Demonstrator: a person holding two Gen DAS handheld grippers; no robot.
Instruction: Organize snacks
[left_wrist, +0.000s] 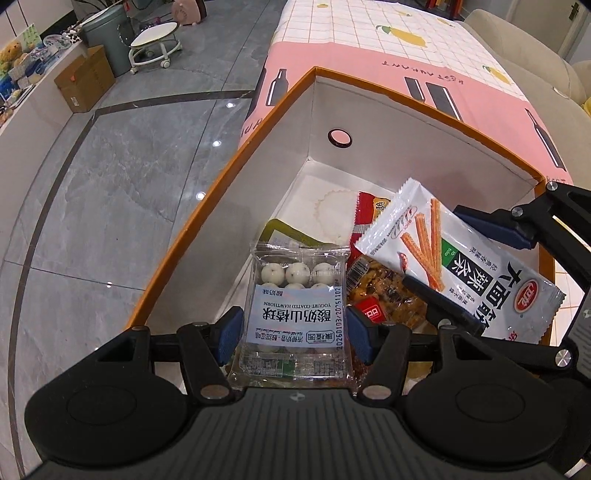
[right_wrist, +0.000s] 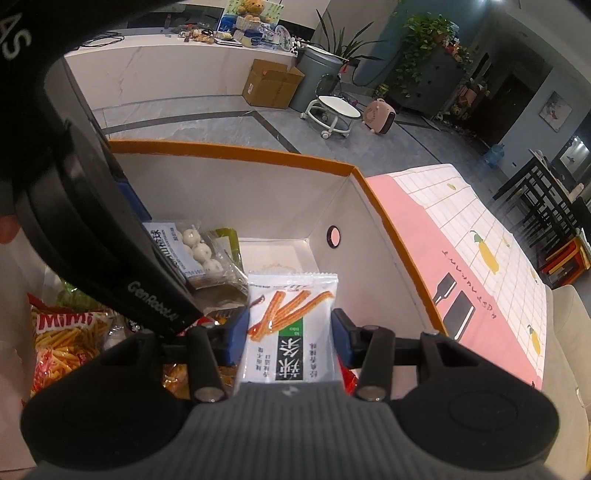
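An orange-rimmed box with white walls (left_wrist: 369, 122) (right_wrist: 240, 192) stands on a pink tablecloth. My left gripper (left_wrist: 295, 332) is shut on a clear pack of yogurt-coated hawthorn balls (left_wrist: 295, 295) (right_wrist: 199, 243), held low inside the box over other snacks. My right gripper (right_wrist: 290, 336) (left_wrist: 476, 264) is shut on a white spicy-strip packet (right_wrist: 291, 306) (left_wrist: 424, 236), which hangs tilted inside the box just right of the hawthorn pack. In the right wrist view the left gripper's black body fills the left side and hides part of the box.
On the box floor lie a red packet (left_wrist: 369, 210), a clear pack of brown snacks (left_wrist: 384, 291) and a green-yellow packet (left_wrist: 277, 232). A Mimi chip bag (right_wrist: 62, 339) lies at the near left. The tablecloth (right_wrist: 461, 240) stretches beyond; a cream sofa (left_wrist: 517, 44) borders it.
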